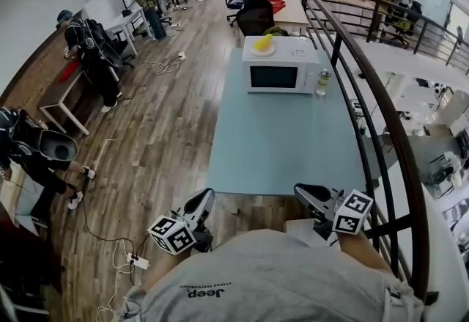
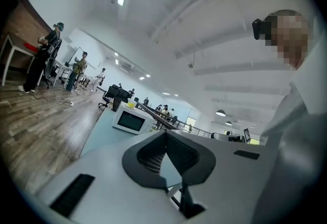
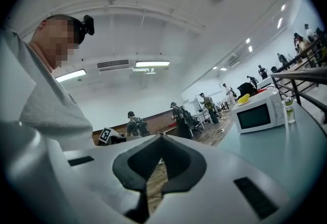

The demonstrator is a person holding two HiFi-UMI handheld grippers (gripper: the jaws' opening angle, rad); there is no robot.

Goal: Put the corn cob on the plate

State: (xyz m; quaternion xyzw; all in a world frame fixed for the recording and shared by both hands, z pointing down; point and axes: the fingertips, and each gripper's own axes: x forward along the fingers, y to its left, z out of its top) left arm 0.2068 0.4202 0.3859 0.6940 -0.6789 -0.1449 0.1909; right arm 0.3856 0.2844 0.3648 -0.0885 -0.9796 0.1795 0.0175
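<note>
The left gripper [image 1: 204, 198] and right gripper [image 1: 302, 191] are held clenched and empty at the table's [image 1: 286, 155] near edge, the corn cob [image 1: 263, 42] seen far ahead atop the microwave [image 1: 281, 72], neither hand plainly nearer.

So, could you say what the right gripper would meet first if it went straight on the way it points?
Nothing close, it seems: the right gripper points level, left of the microwave, out over the wooden floor, where a dark-clothed person stands far off; depth is unclear.
</note>
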